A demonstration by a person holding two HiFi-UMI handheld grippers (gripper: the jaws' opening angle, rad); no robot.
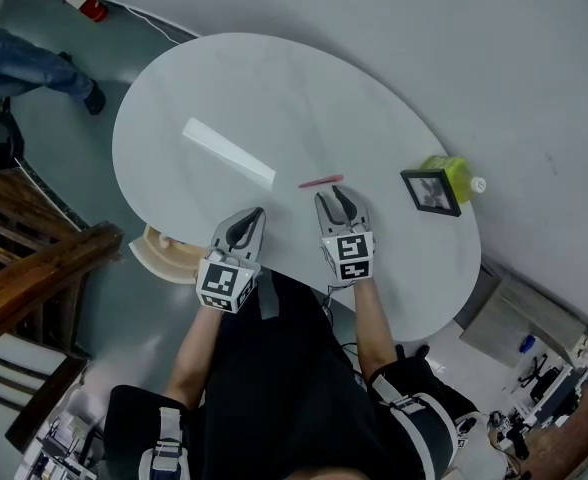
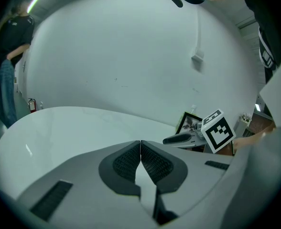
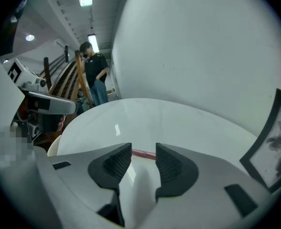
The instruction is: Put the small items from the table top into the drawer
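A thin pink pen [image 1: 321, 181] lies on the white oval table [image 1: 274, 98], a short way beyond my right gripper [image 1: 336, 196]. In the right gripper view the pen [image 3: 143, 153] shows across the gap of my right gripper [image 3: 143, 149], whose jaws stand apart with nothing between them. My left gripper [image 1: 252, 214] hovers near the table's front edge; its jaws [image 2: 140, 144] meet, empty. A black picture frame [image 1: 431, 191] and a green bottle [image 1: 452, 173] stand at the table's right. A cream drawer [image 1: 164, 253] juts out open below the table's front left edge.
Brown wooden furniture [image 1: 24, 248] stands left of the table. A person [image 1: 34, 68] is on the floor at far left, near a red fire extinguisher [image 1: 84, 3]. Boxes and clutter [image 1: 534, 358] sit at lower right.
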